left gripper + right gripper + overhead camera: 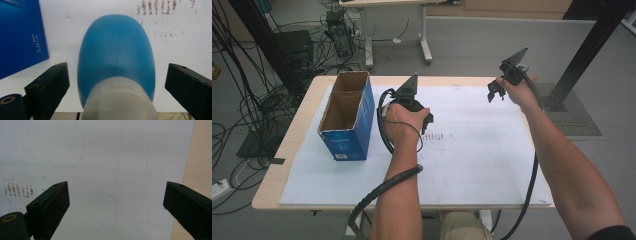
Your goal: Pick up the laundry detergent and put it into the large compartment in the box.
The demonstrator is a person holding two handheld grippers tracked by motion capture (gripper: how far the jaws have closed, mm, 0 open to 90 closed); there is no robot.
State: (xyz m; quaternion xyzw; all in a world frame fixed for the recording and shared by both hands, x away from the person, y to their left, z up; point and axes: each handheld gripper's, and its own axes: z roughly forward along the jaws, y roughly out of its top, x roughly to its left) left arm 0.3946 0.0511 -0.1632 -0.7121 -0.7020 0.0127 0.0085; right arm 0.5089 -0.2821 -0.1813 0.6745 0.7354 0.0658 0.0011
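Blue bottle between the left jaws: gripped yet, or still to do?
Not gripped: the left gripper is open, jaws standing apart on either side of the blue bottle. The open blue box beside it looks empty. The right gripper hangs open over the white mat. Closing and lifting remain.

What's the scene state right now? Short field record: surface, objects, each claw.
surface: white sheet on a wooden table, reddish marks near the centre
box: blue carton, top open, upright on the sheet's left part
bottle: blue bottle with a white cap, lying on the sheet between the left claw's jaws
left claw: open, jaws apart on either side of the bottle, not touching it
right claw: open, nothing between its jaws, over the sheet's right part
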